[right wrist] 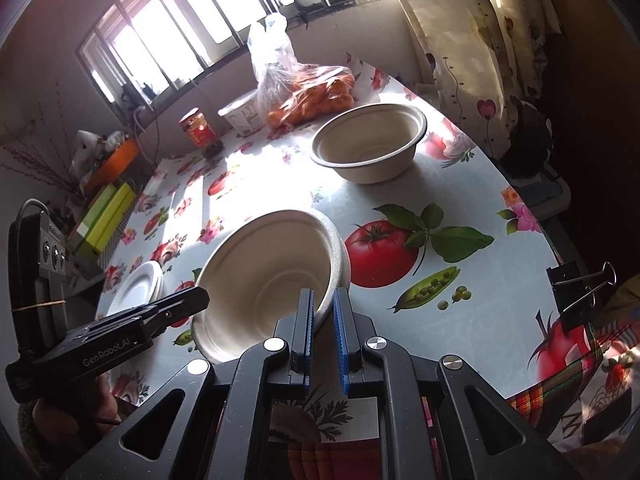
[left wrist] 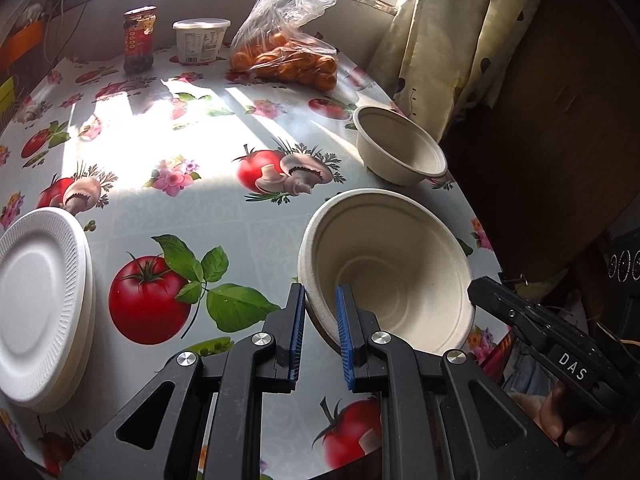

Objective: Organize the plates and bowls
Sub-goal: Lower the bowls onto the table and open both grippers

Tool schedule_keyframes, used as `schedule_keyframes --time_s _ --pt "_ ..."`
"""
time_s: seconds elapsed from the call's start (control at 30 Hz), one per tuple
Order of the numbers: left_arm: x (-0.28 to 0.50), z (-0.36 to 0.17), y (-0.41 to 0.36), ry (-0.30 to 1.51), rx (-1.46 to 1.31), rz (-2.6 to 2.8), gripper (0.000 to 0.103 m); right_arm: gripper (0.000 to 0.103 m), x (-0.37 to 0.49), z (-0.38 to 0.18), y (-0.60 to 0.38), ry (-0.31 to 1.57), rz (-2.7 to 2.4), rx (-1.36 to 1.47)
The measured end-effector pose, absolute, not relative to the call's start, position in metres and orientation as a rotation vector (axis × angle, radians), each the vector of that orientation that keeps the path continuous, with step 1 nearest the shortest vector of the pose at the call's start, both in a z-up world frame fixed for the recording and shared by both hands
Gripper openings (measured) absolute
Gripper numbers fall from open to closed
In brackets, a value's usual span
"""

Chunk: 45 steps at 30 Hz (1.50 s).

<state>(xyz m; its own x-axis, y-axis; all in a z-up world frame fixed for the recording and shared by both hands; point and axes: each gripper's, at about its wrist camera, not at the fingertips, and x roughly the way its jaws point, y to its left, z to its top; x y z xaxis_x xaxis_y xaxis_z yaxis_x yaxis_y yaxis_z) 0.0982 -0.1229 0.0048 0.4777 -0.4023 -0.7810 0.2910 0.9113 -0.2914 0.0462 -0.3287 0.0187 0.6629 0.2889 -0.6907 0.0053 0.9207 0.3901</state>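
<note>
Left wrist view: the left claw (left wrist: 320,320) pinches the near bowl's (left wrist: 390,264) rim, and the right claw (right wrist: 322,322) pinches the same bowl's opposite rim, tilting it over the desk (left wrist: 180,208). Plates (left wrist: 38,304) look already stacked at the left edge. The far bowl (left wrist: 402,144) sits alone near the right edge; nesting the bowls seems left to do.

sauce jar (left wrist: 139,40) | white tub (left wrist: 201,40) | bagged oranges (left wrist: 285,50) | curtain (left wrist: 444,32) | binder clip (right wrist: 580,292)
</note>
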Motion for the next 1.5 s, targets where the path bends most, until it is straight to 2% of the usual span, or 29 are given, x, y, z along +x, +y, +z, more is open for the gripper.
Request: schedule_keyframes --time_s 0.6,0.7,1.0,1.07,1.17,1.27,1.4,1.5 --pt "0.1 0.003 -0.123 0.997 -0.118 -0.417 0.017 0.011 0.048 0.018 -0.33 0.834 0.163 0.379" --pt "0.101 0.003 -0.123 0.989 -0.114 -0.414 0.025 0.011 0.047 0.015 -0.331 0.833 0.155 0.386" --pt "0.103 0.004 -0.121 0.986 -0.106 -0.402 0.025 0.015 0.045 0.018 -0.329 0.828 0.142 0.396" --pt "0.103 0.006 -0.121 0.977 -0.1 -0.398 0.026 0.017 0.045 0.021 -0.33 0.823 0.136 0.396" --pt "0.105 0.009 -0.12 0.966 -0.096 -0.392 0.041 0.023 0.046 0.024 -0.332 0.819 0.13 0.399" --pt "0.107 0.014 -0.12 0.952 -0.081 -0.388 0.041 0.025 0.047 0.028 -0.335 0.812 0.124 0.396" --pt "0.111 0.02 -0.123 0.935 -0.06 -0.388 0.041 0.035 0.048 0.032 -0.338 0.8 0.116 0.398" --pt "0.116 0.026 -0.127 0.926 -0.047 -0.393 0.041 0.036 0.05 0.036 -0.342 0.79 0.104 0.391"
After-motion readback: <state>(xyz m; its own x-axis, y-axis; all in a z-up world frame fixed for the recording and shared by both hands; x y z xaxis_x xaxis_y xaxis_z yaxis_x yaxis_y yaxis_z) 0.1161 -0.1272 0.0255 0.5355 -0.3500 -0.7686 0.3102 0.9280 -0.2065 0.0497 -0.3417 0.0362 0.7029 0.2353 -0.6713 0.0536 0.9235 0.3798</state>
